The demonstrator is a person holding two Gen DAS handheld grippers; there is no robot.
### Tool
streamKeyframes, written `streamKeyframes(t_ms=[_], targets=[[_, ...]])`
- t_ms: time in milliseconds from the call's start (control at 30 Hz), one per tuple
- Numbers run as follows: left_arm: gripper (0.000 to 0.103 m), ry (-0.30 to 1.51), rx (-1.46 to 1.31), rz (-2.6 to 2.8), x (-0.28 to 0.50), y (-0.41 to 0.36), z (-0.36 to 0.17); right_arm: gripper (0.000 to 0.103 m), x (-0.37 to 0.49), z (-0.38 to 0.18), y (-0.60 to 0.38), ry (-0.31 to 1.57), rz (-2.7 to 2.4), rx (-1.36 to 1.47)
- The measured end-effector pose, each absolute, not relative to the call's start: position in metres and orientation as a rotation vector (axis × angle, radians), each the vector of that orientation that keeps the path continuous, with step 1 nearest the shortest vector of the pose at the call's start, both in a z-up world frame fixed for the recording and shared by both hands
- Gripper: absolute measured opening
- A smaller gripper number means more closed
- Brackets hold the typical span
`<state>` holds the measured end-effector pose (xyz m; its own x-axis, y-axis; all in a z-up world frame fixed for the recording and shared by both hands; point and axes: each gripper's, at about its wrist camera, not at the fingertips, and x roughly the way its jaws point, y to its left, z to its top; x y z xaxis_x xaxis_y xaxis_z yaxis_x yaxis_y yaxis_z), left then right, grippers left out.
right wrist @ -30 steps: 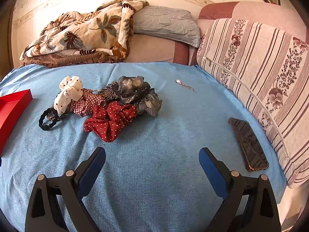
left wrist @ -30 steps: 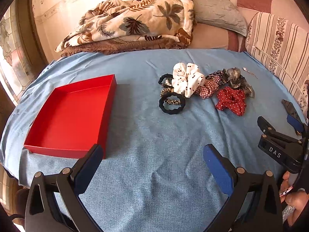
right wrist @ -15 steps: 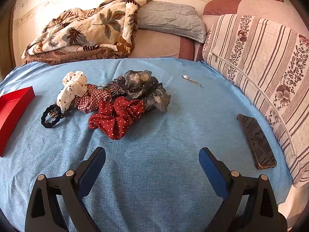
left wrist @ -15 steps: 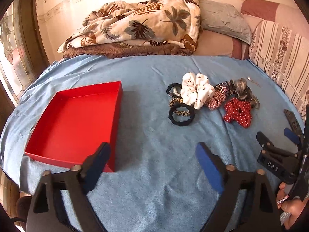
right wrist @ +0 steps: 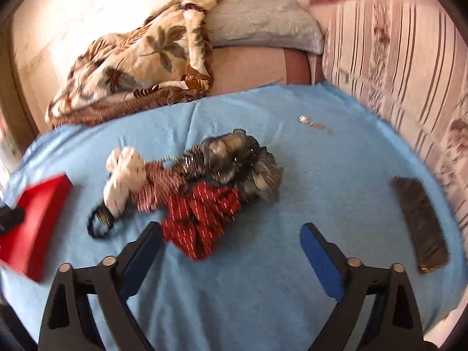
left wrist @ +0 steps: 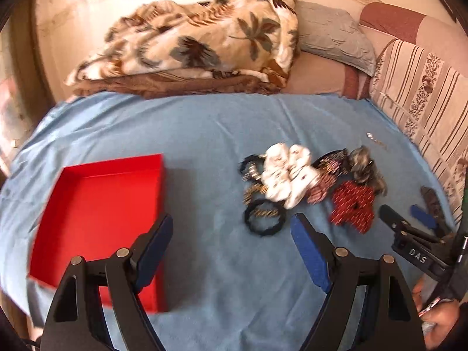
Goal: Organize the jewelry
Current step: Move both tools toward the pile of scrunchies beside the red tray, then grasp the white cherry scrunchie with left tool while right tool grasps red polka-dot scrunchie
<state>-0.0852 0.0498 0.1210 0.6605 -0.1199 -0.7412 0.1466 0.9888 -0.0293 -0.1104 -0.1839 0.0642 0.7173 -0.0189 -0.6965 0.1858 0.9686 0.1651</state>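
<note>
A pile of hair ties lies on the blue bedspread: a black ring [left wrist: 264,220], a white scrunchie [left wrist: 288,175], a red dotted scrunchie [left wrist: 352,206] [right wrist: 204,213], a grey scrunchie [right wrist: 239,158]. An empty red box [left wrist: 96,204] sits at the left; its corner shows in the right wrist view [right wrist: 35,219]. My left gripper [left wrist: 232,228] is open and empty, just short of the black ring. My right gripper [right wrist: 231,237] is open and empty, its left finger beside the red scrunchie. It also shows in the left wrist view [left wrist: 409,228].
A small silver chain [right wrist: 314,123] lies apart toward the back right. A dark phone [right wrist: 419,222] lies at the right near the striped cushion [right wrist: 403,67]. A leaf-print blanket [left wrist: 199,41] and a grey pillow [left wrist: 333,38] are piled at the back.
Both grippers have moved forward toward the pile of hair ties, which looks larger and nearer now. Both stay open and empty. The current frames are motion blurred.
</note>
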Motion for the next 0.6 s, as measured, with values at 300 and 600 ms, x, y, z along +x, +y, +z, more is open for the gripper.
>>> streamKeyframes(t_ms=[300, 600], targets=[[0.082, 0.917, 0.118, -0.222, 0.002, -0.004, 0.099, 0.072, -0.087, 0.038, -0.195, 0.818, -0.044, 0.341], [0.082, 1.046, 0.121, -0.268, 0.054, -0.031, 0.058, 0.070, -0.072, 0.029, -0.197, 0.834, -0.011, 0.372]])
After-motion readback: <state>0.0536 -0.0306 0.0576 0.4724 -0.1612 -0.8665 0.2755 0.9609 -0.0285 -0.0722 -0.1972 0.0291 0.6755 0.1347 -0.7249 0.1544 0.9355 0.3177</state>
